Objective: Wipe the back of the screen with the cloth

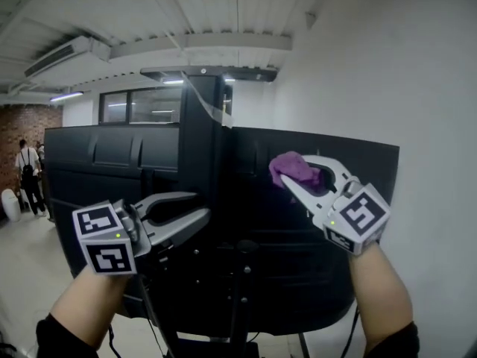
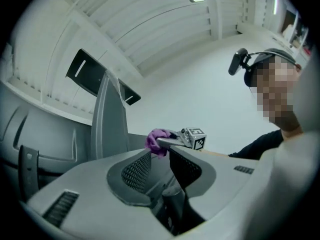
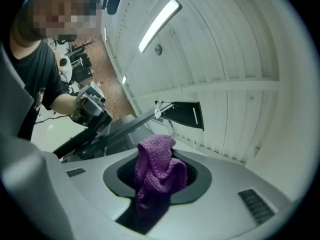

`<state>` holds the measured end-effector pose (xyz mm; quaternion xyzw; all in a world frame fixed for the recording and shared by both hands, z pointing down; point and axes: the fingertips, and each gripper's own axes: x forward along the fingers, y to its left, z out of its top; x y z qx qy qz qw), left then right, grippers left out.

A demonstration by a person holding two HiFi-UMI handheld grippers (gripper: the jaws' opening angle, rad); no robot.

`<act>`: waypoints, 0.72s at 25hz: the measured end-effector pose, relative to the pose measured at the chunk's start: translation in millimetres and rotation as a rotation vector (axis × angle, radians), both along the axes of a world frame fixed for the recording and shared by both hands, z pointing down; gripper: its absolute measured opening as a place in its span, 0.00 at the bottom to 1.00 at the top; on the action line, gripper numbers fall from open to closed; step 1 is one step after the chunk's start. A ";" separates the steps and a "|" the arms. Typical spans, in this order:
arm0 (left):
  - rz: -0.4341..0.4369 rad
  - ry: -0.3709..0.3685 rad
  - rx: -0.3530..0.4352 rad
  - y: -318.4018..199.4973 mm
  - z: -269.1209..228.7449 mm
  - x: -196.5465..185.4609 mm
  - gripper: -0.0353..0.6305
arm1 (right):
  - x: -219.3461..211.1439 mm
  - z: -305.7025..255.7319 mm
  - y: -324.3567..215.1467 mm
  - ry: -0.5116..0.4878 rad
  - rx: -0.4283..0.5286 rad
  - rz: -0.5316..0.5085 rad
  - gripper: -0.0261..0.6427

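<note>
The screen's black back (image 1: 104, 162) fills the middle of the head view, mounted on a dark upright column (image 1: 205, 125). A purple cloth (image 1: 293, 168) is bunched between the jaws of my right gripper (image 1: 298, 176), which is shut on it and holds it against the upper right part of the screen's back (image 1: 358, 177). In the right gripper view the cloth (image 3: 156, 168) hangs between the jaws. My left gripper (image 1: 200, 206) is open and holds nothing, lower left, close to the column. From the left gripper view the cloth (image 2: 156, 140) shows just beyond the open jaws.
A white wall (image 1: 417, 88) stands close on the right. The screen's stand and cables (image 1: 238, 304) hang below. A black bracket (image 1: 209, 73) caps the column. Far left, a person (image 1: 28, 174) stands near a brick wall, under an air conditioner (image 1: 59, 57).
</note>
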<state>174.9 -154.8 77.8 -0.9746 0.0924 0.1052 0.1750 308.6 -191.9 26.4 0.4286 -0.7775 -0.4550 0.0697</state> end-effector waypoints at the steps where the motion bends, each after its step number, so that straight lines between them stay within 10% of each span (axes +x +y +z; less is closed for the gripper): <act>1: 0.002 0.001 0.002 -0.9 -6.3 1.4 0.21 | -6.1 -5.3 -13.5 0.004 -0.001 0.023 0.22; 10: 0.013 -0.025 0.004 -10.4 -20.1 18.3 0.21 | -74.3 -4.0 -99.0 0.270 0.009 0.252 0.22; 18: -0.002 -0.021 0.020 -12.0 -26.3 16.2 0.21 | 38.9 -0.4 -96.6 0.269 -0.026 0.417 0.23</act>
